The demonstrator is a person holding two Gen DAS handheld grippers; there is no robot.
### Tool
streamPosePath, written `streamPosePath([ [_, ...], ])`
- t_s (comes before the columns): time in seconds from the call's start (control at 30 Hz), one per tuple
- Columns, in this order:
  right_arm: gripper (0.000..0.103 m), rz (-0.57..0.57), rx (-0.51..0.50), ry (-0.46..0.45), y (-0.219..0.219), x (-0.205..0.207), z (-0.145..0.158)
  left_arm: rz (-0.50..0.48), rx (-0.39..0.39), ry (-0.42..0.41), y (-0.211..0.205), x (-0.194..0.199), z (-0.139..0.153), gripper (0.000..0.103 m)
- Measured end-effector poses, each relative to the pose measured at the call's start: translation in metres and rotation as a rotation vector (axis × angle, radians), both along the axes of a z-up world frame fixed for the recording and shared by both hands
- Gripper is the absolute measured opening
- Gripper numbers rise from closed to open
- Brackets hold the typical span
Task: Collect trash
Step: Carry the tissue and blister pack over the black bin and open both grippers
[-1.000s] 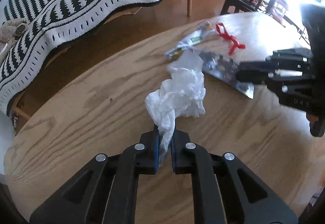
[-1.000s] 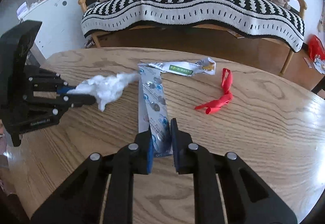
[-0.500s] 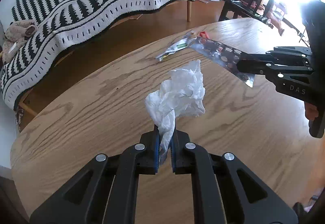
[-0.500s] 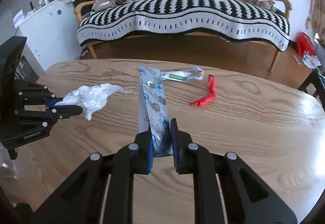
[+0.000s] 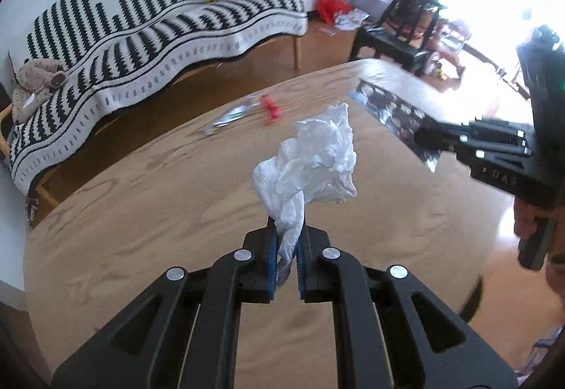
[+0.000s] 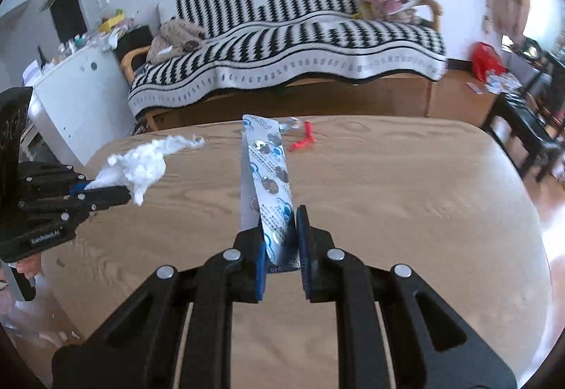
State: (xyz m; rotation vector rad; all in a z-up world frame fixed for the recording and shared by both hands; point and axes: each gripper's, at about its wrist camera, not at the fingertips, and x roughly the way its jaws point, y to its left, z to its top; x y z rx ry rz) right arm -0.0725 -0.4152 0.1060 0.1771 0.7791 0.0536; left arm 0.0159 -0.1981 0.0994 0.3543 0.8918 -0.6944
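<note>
My left gripper (image 5: 286,247) is shut on a crumpled white tissue (image 5: 310,163) and holds it high above the wooden table (image 5: 141,212). It also shows in the right wrist view (image 6: 116,195) with the tissue (image 6: 141,166). My right gripper (image 6: 280,240) is shut on a silver blister pack (image 6: 270,177), also held above the table; the left wrist view shows this gripper (image 5: 423,138) and the pack (image 5: 388,103) at the right. A red balloon scrap (image 6: 302,142) and a silver-green wrapper (image 5: 229,115) lie at the table's far edge.
A sofa with a black-and-white striped blanket (image 6: 300,46) stands beyond the table. A white cabinet (image 6: 70,89) is at the left. A dark chair (image 5: 406,36) and a red bag (image 5: 330,6) are at the far right.
Both grippers have risen and pulled back from the table with the tissue and the blister pack. The balloon scrap and the wrapper now look smaller and farther away.
</note>
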Motion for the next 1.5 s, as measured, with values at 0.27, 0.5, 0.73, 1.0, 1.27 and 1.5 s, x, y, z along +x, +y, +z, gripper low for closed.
streamPosePath([
  [0.27,0.015,-0.152,-0.02,-0.003,-0.047,-0.165,-0.001,-0.177,-0.073,0.099,-0.061,-0.139,-0.005,0.008],
  [0.5,0.015,-0.285,-0.002,-0.001,-0.083,-0.26,-0.012,-0.279,-0.092,0.203,-0.115,-0.227,-0.036,0.008],
  [0.73,0.015,-0.514,0.141,0.008,-0.094,-0.345,-0.089,-0.275,-0.074,0.314,-0.154,-0.287,-0.114,0.008],
  [1.0,0.015,-0.644,0.408,0.239,-0.105,-0.387,-0.216,-0.207,0.039,0.459,-0.169,-0.286,-0.22,0.008],
  [1.27,0.015,-0.63,0.345,0.284,-0.106,-0.37,-0.226,-0.153,0.052,0.513,-0.172,-0.273,-0.238,0.008],
  [1.5,0.015,-0.639,0.365,0.302,-0.113,-0.356,-0.229,-0.16,0.04,0.526,-0.165,-0.281,-0.238,0.008],
])
